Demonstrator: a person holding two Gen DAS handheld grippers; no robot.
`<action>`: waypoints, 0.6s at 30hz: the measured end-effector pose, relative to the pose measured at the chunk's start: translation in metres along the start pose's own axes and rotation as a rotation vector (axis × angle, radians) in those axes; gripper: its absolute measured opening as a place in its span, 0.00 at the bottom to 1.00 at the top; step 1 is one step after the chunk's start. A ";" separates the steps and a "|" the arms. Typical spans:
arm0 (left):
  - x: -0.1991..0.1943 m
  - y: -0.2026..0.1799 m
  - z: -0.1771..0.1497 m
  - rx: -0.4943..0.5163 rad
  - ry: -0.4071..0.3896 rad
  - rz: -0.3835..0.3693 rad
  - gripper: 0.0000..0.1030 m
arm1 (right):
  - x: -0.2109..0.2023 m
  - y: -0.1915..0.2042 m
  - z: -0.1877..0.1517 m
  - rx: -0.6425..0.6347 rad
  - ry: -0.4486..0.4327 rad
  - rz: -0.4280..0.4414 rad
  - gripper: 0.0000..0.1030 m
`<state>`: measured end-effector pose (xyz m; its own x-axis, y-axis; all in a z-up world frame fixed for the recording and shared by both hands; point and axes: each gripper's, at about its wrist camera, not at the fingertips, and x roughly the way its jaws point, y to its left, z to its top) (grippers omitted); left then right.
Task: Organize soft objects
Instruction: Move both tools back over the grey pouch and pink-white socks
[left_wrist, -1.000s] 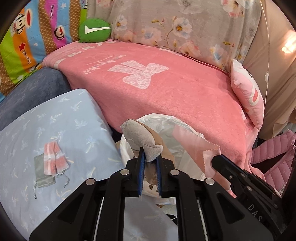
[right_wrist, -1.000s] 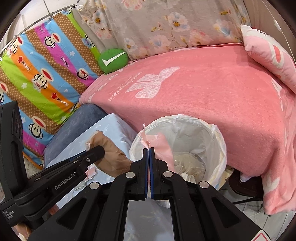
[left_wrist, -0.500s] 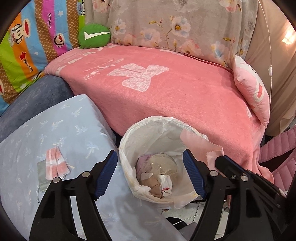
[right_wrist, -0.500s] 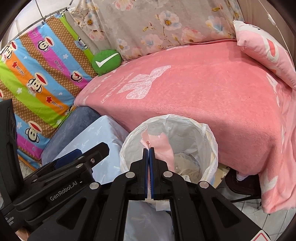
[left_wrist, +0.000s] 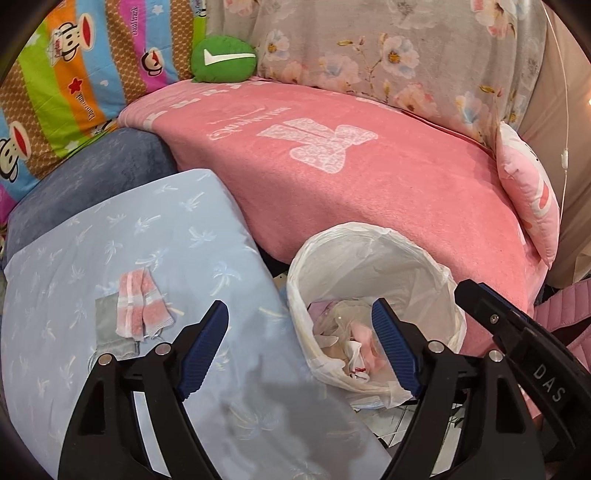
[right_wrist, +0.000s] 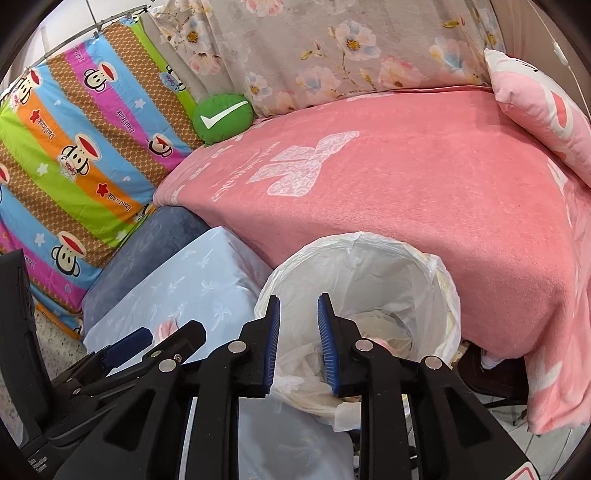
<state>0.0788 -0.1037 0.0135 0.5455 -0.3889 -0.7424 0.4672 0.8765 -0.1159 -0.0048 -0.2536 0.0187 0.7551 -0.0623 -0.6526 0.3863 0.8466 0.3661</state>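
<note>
Drop step finishing: left hand-held gripper (left_wrist: 299, 343) and right hand-held gripper (right_wrist: 298, 332) both opening, nothing between jaws, over lined bin (left_wrist: 436, 266). Next: pink striped cloth (left_wrist: 142, 302), lying at nine o'clock on blue cushion (left_wrist: 110, 229), needing a pinch.

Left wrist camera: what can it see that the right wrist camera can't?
Only the left wrist view shows the striped pink cloth lying on a grey pouch on the blue cushion. Only the right wrist view shows the left gripper from the side. Both share the lined bin, the pink blanket and the green pillow.
</note>
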 end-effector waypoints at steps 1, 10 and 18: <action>0.000 0.003 -0.001 -0.009 0.001 0.002 0.74 | 0.001 0.002 -0.001 -0.005 0.003 0.002 0.23; -0.001 0.023 -0.007 -0.053 0.009 0.016 0.75 | 0.007 0.022 -0.007 -0.046 0.024 0.013 0.29; -0.001 0.050 -0.013 -0.112 0.026 0.038 0.75 | 0.014 0.040 -0.015 -0.084 0.050 0.018 0.34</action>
<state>0.0926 -0.0556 0.0004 0.5424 -0.3481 -0.7646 0.3651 0.9174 -0.1587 0.0134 -0.2130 0.0144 0.7335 -0.0215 -0.6794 0.3250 0.8890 0.3227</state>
